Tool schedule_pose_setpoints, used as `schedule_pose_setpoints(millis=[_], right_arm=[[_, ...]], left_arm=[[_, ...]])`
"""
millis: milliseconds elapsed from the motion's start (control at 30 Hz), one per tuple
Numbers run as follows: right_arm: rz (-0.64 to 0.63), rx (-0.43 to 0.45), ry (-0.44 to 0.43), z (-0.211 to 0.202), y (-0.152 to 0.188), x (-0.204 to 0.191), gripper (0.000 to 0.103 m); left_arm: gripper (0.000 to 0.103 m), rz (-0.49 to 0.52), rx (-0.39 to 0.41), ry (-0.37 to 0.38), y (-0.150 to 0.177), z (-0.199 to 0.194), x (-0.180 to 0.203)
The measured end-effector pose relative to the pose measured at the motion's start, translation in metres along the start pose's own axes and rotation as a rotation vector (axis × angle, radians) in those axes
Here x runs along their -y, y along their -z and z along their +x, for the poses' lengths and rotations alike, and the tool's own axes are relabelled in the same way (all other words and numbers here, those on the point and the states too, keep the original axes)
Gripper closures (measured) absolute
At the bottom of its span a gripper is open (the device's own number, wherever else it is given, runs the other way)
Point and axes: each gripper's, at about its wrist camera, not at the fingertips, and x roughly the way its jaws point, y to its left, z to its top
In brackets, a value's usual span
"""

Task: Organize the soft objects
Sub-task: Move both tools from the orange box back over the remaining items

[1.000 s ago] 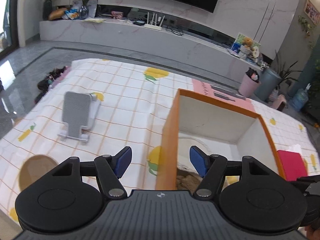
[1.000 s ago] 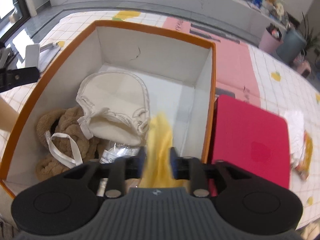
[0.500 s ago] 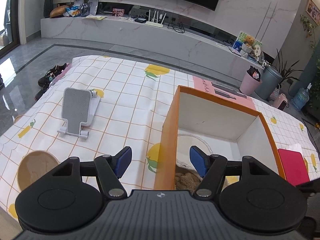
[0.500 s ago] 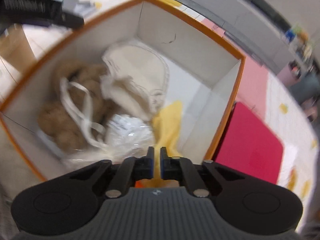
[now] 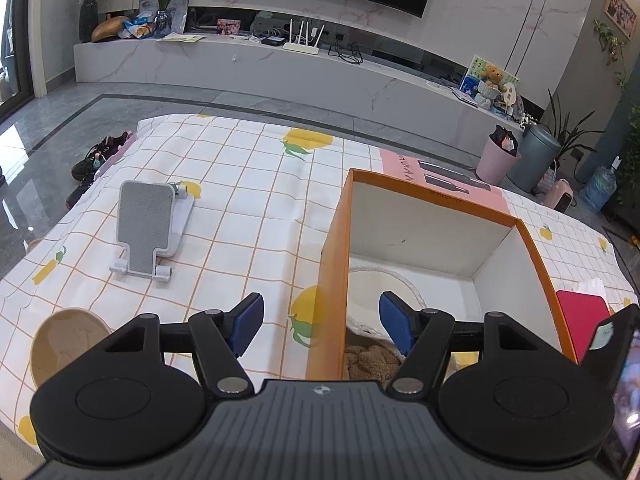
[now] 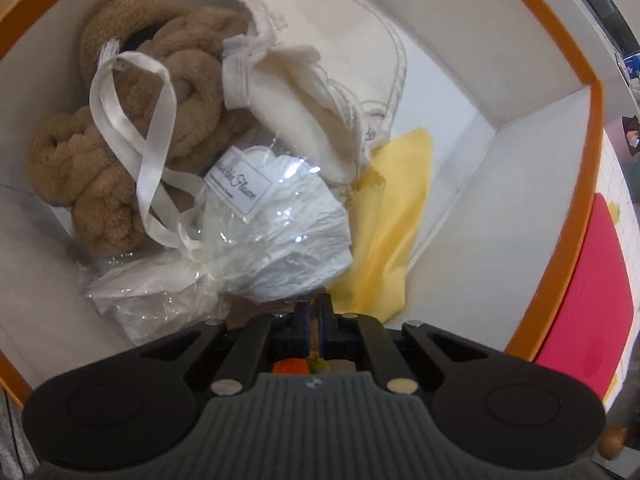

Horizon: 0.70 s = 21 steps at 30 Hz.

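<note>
Right gripper point(image 6: 316, 312) points steeply down into the orange-rimmed white cardboard box point(image 6: 520, 132); jaws pressed together. A sliver of yellow shows between the blue pads, but whether the cloth is pinched I cannot tell.

Box contents, right wrist view:
- thin yellow cloth point(image 6: 392, 216) at 3 o'clock, lying up against the right inner wall
- white bundle wrapped in clear plastic point(image 6: 280, 232) at centre, just ahead of the fingertips
- brown knotted plush piece with white ribbon point(image 6: 132, 148) at 9 o'clock, against the left wall
- cream fabric pouch point(image 6: 332, 72) at 12 o'clock (overlapping the plush)

Bare white floor only at the far right corner, 1 to 2 o'clock.

Left gripper point(image 5: 320, 322) hangs outside, jaws wide and empty, straddling the box's near left edge. Checked tablecloth point(image 5: 248, 184) lies open from 9 to 12 o'clock, broken by a grey-and-white folding stand point(image 5: 150, 226) and a tan paper bowl point(image 5: 66, 344) at 8 o'clock. Red flat pad point(image 6: 592, 296) just outside the right wall.
</note>
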Motion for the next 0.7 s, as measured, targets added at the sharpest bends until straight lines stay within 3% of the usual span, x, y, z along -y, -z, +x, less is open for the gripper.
schedule_pose_setpoints(millis=[367, 467, 533, 633, 700], right_arm=[[0.147, 0.182, -0.072, -0.057, 0.023, 0.026, 0.094], [0.215, 0.211, -0.084, -0.066, 0.026, 0.031, 0.064], [0.235, 0.253, -0.092, -0.075, 0.032, 0.036, 0.063], [0.269, 0.303, -0.078, -0.087, 0.037, 0.041, 0.051], [0.299, 0.344, -0.091, -0.098, 0.045, 0.049, 0.049]], left_arm=[[0.025, 0.020, 0.023, -0.045, -0.002, -0.011, 0.013], [0.025, 0.027, 0.055, -0.050, -0.003, -0.025, 0.021], [0.025, 0.038, 0.071, -0.059, -0.004, -0.037, 0.028], [0.025, 0.046, 0.113, -0.057, -0.005, -0.058, 0.035], [0.025, 0.065, 0.131, -0.064, -0.005, -0.071, 0.042]])
